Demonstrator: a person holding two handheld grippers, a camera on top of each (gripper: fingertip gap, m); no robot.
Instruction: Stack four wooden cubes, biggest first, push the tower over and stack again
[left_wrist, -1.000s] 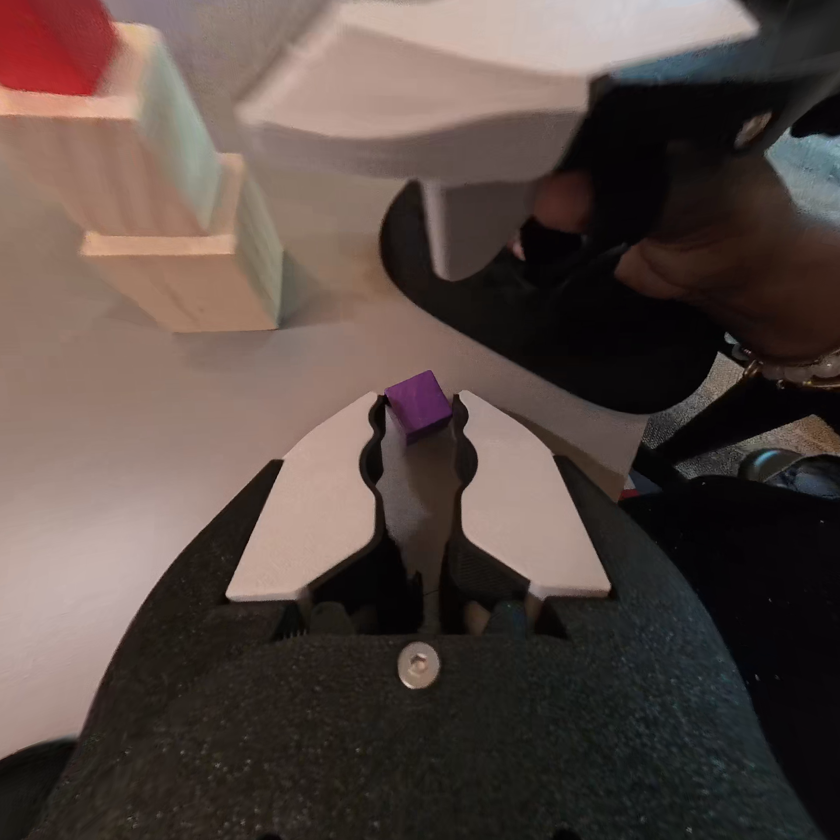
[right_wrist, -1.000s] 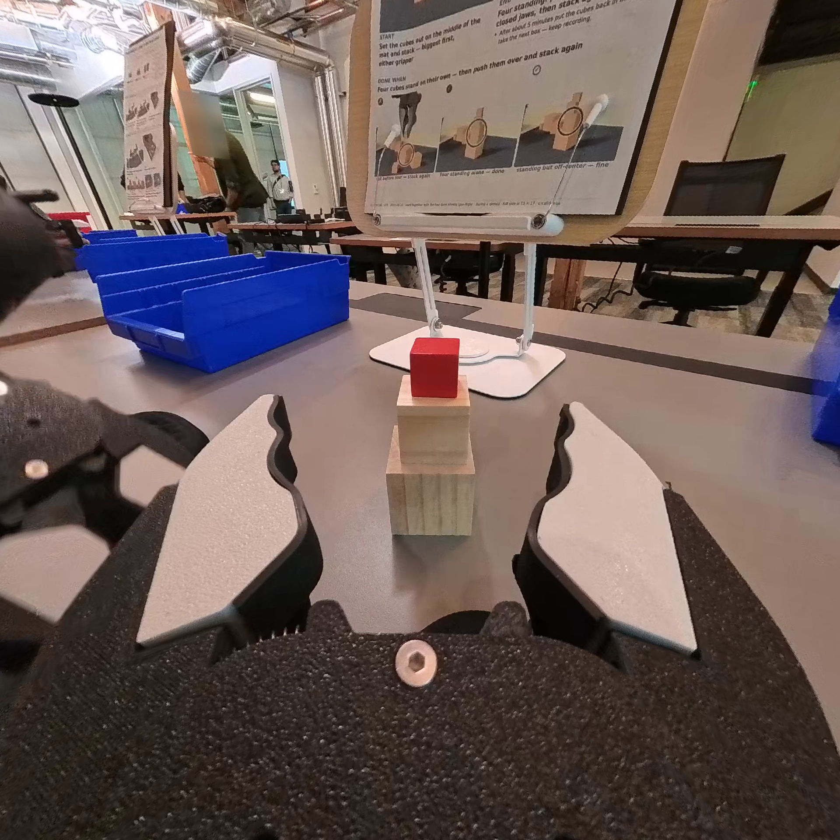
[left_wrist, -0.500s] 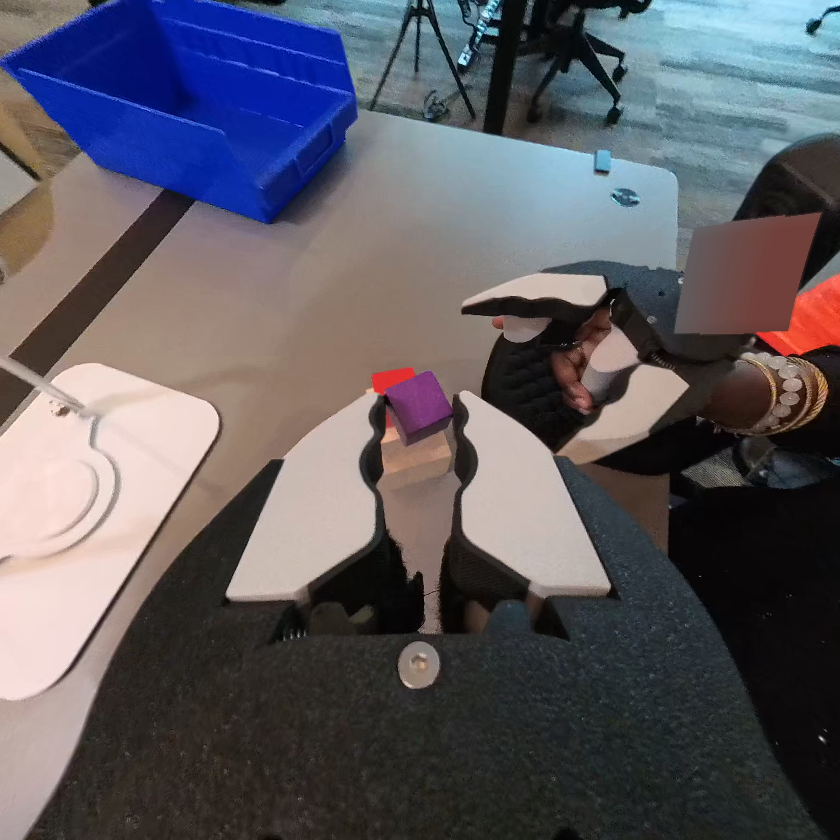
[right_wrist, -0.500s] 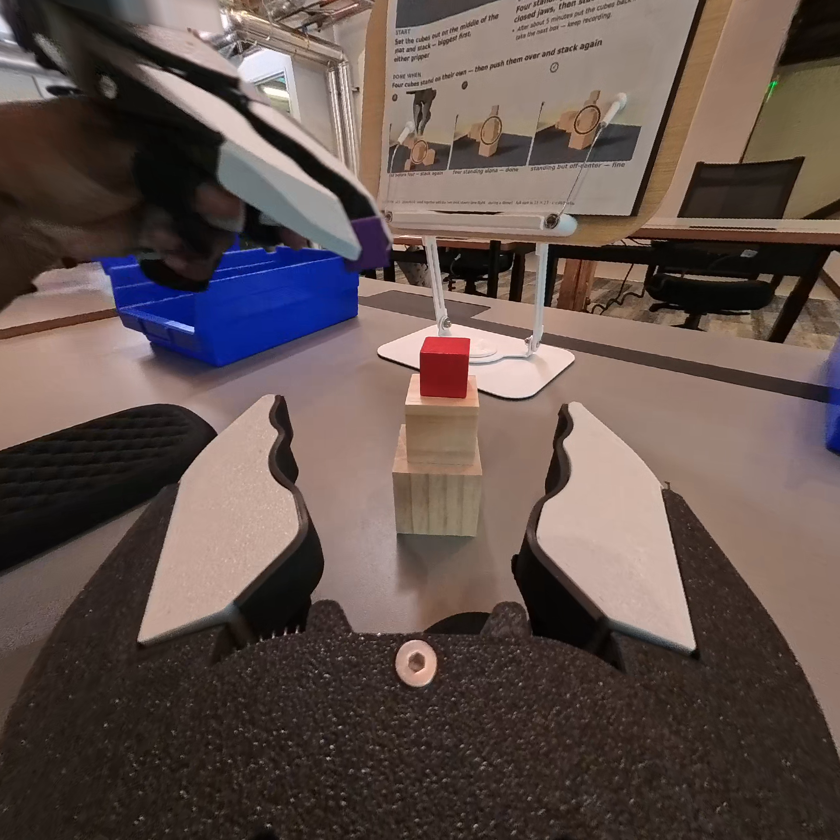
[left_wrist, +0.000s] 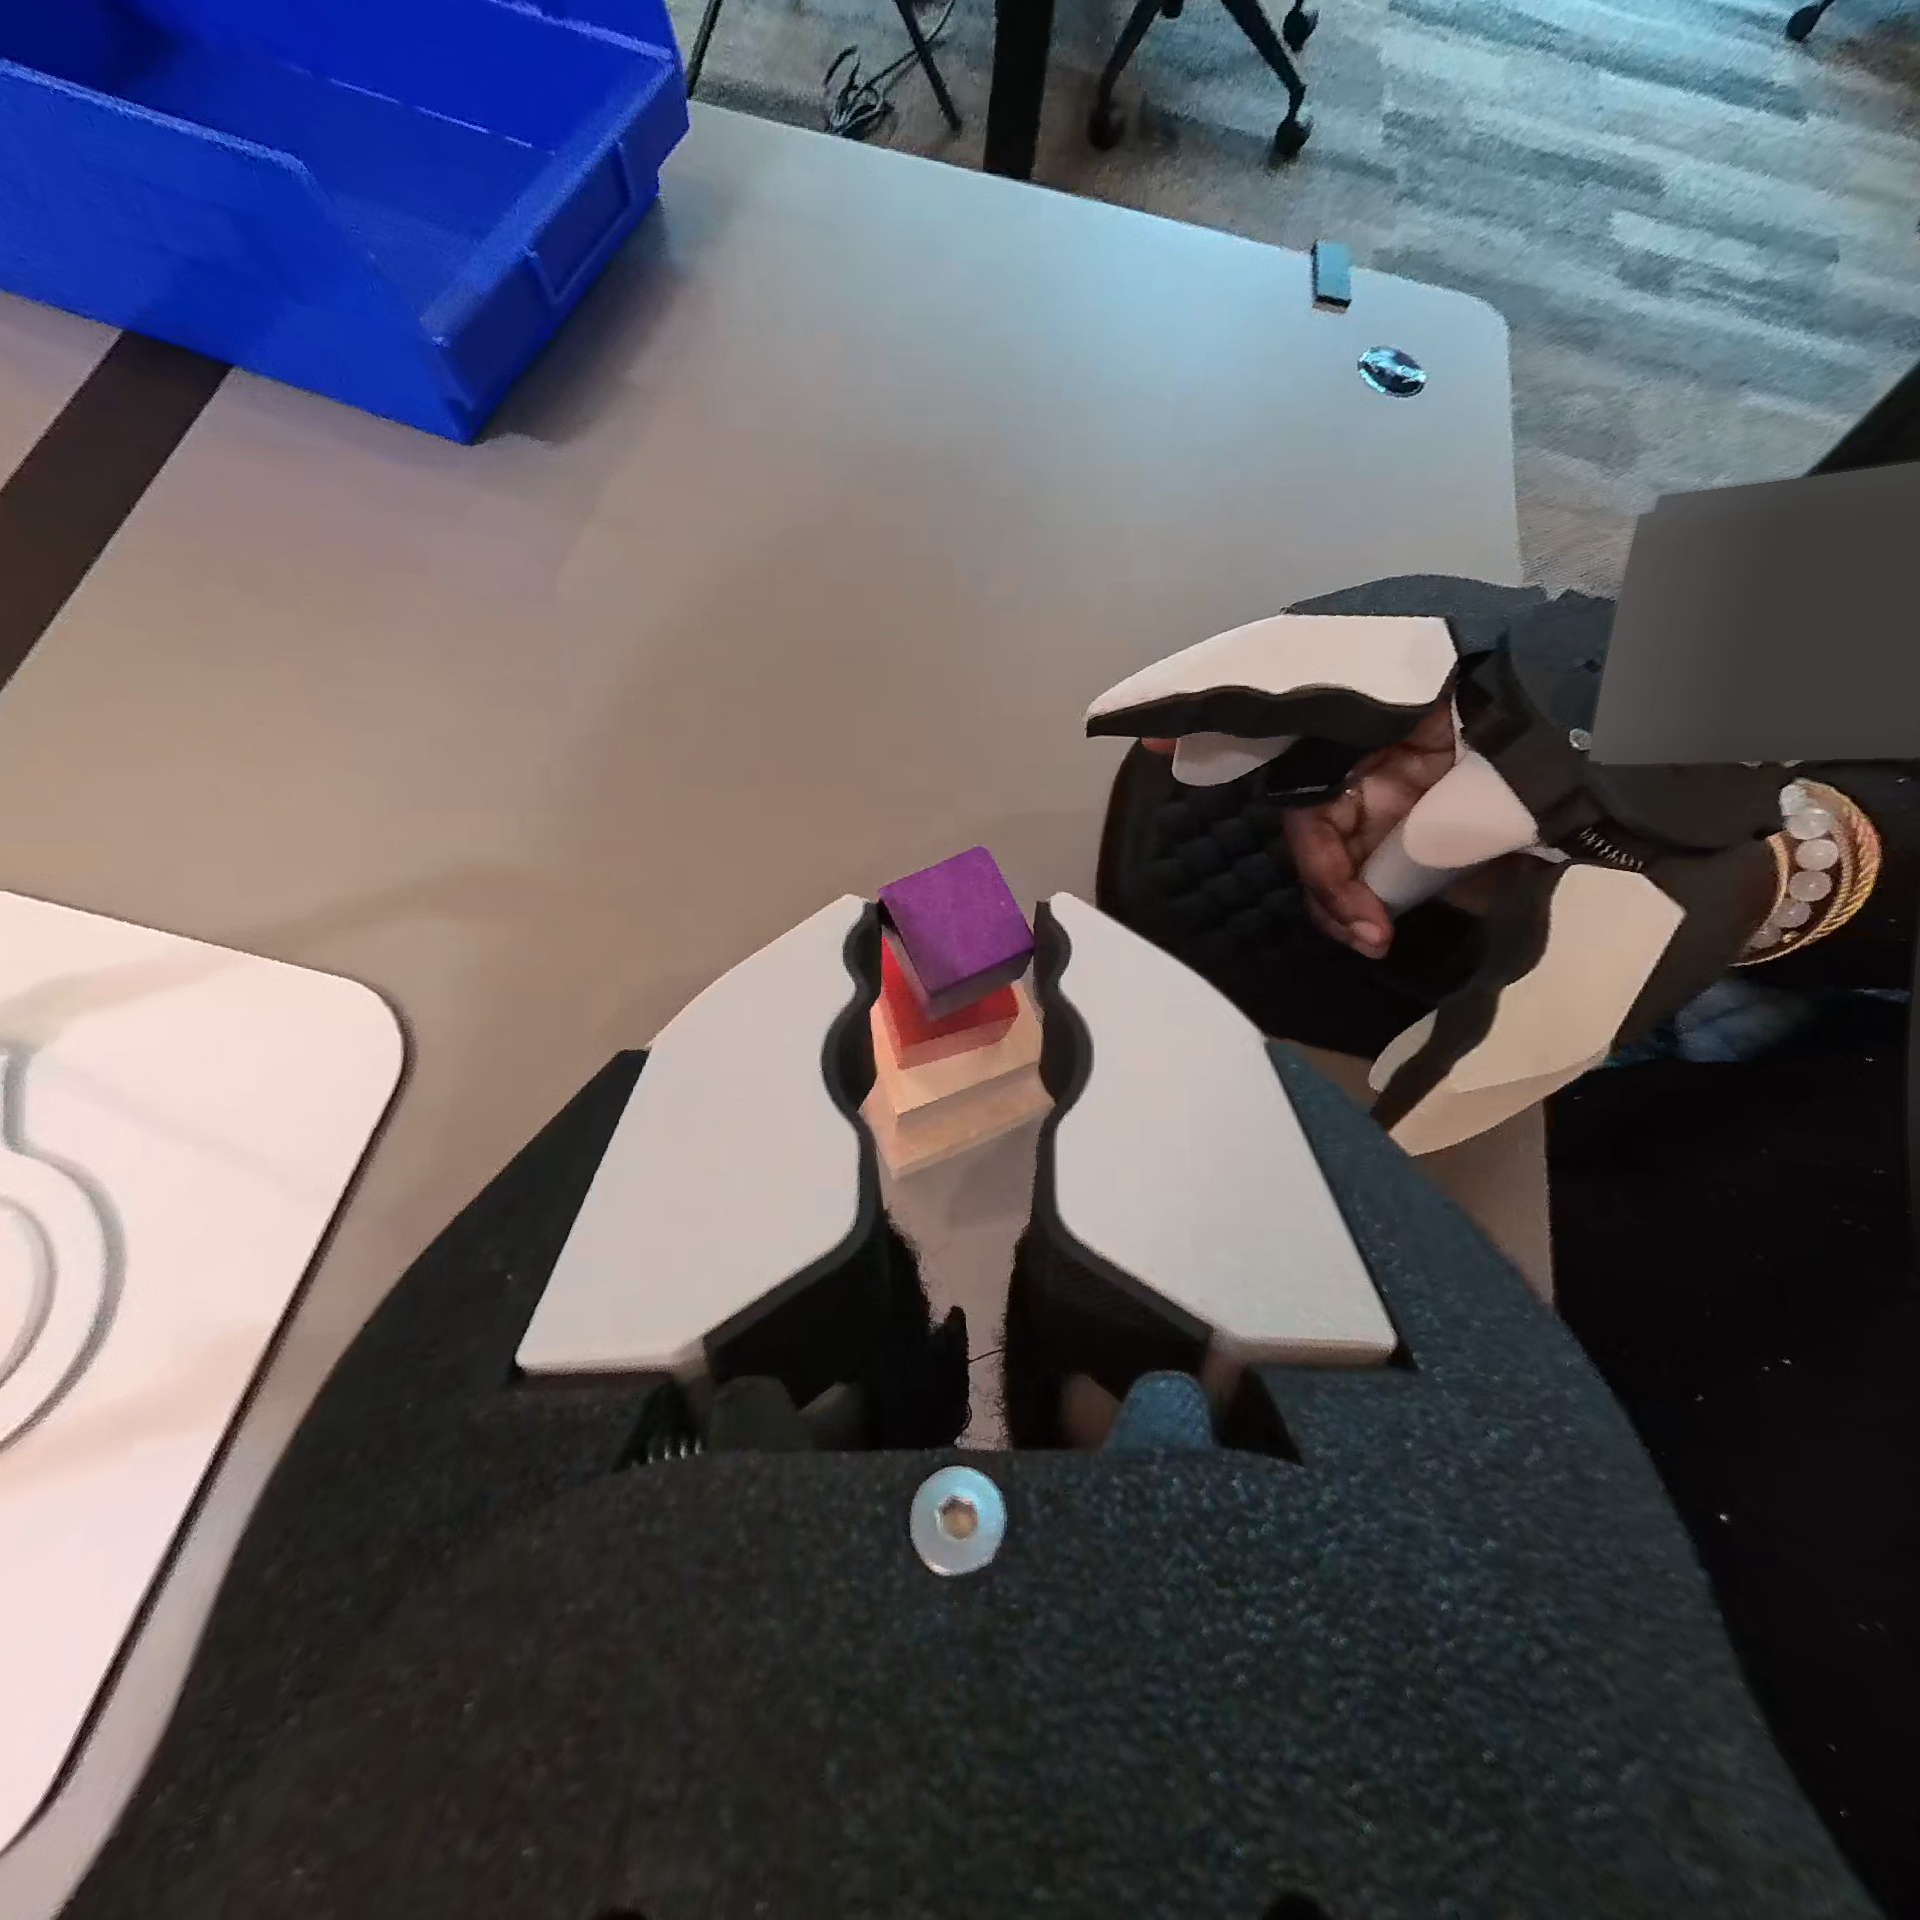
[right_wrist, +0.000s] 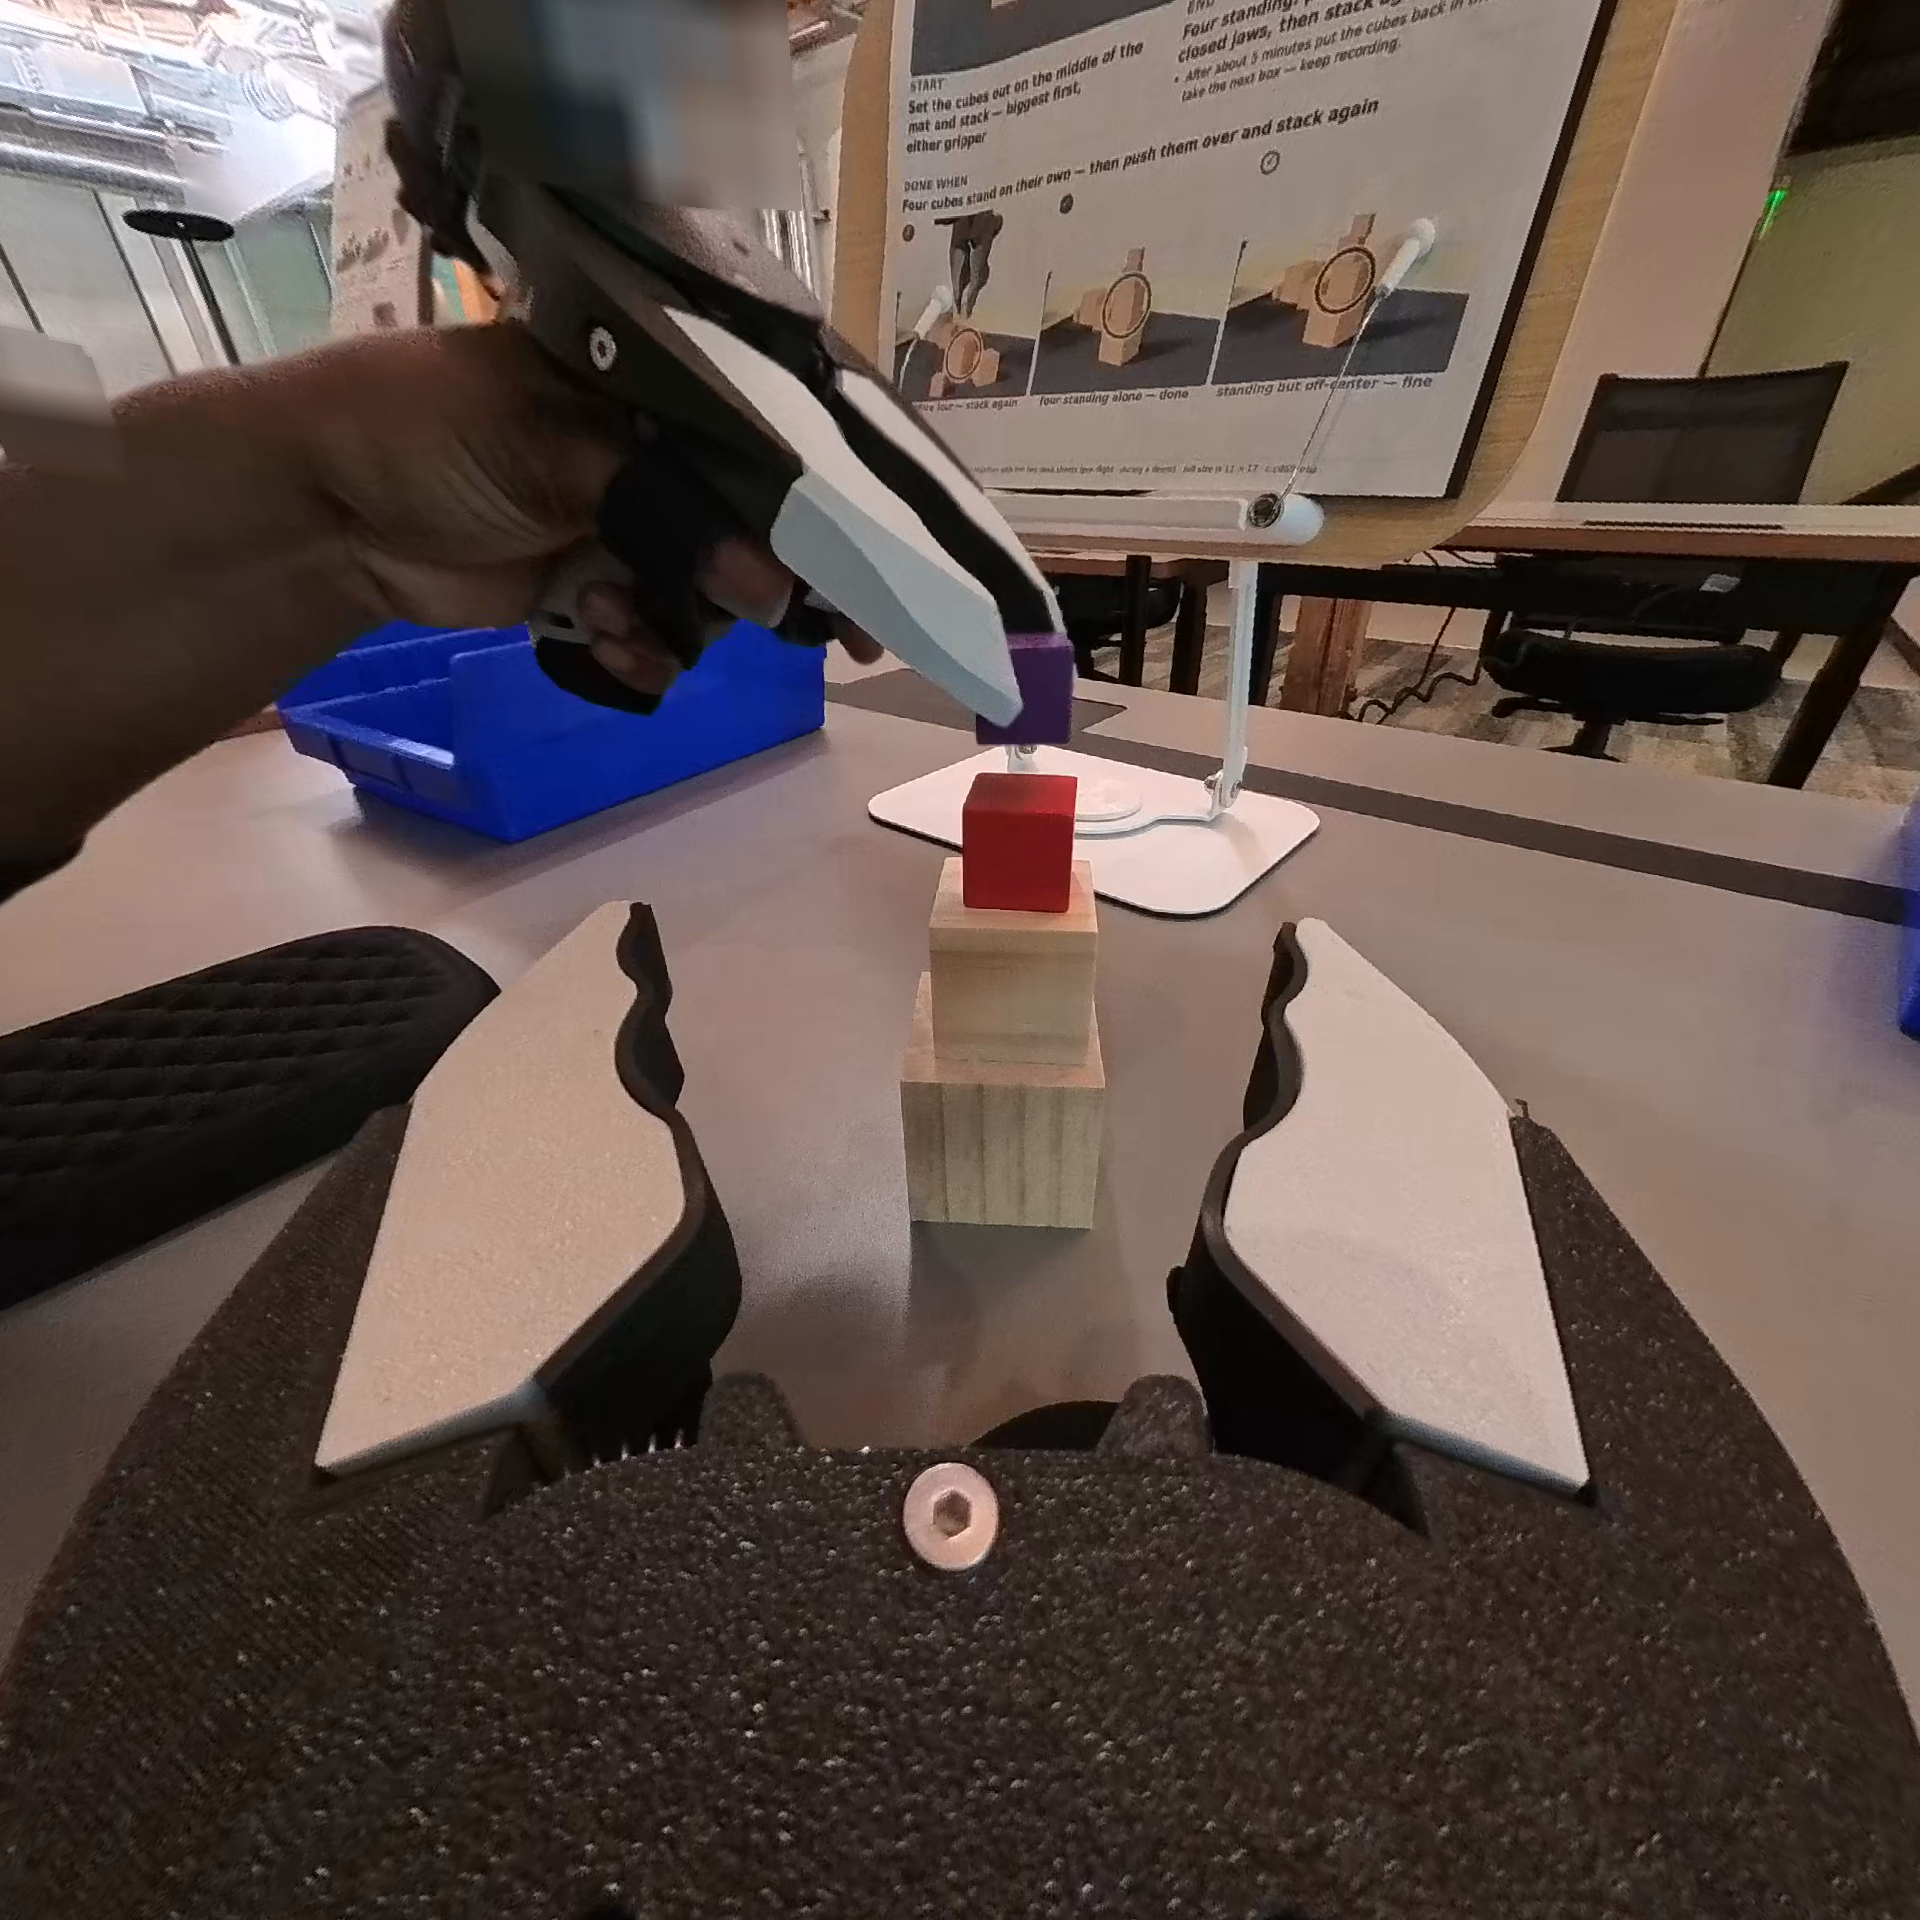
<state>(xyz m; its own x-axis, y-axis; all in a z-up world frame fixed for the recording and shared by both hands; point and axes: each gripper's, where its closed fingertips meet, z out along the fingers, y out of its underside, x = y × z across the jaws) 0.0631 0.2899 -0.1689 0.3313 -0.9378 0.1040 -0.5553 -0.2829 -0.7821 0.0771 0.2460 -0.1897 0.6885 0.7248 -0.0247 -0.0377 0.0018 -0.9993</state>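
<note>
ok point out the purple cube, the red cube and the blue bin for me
purple cube (left_wrist: 961, 914), left wrist view, on its top face
red cube (right_wrist: 1016, 844), right wrist view, on its front face
blue bin (left_wrist: 343, 249), left wrist view, on its near side wall

A grey table (right_wrist: 1455, 1039) with a dark stripe (right_wrist: 1558, 821) across it carries everything. Near its middle a large wooden cube (right_wrist: 1003, 1153) stands directly on the top, bearing a smaller wooden cube (right_wrist: 1013, 987) and a red cube (right_wrist: 1018, 842). Behind the stack lies the white base (right_wrist: 1195, 862) of a sign stand. A blue bin (right_wrist: 540, 748) sits to the left, and a black padded rest (right_wrist: 187, 1070) lies at the near left edge.
</note>
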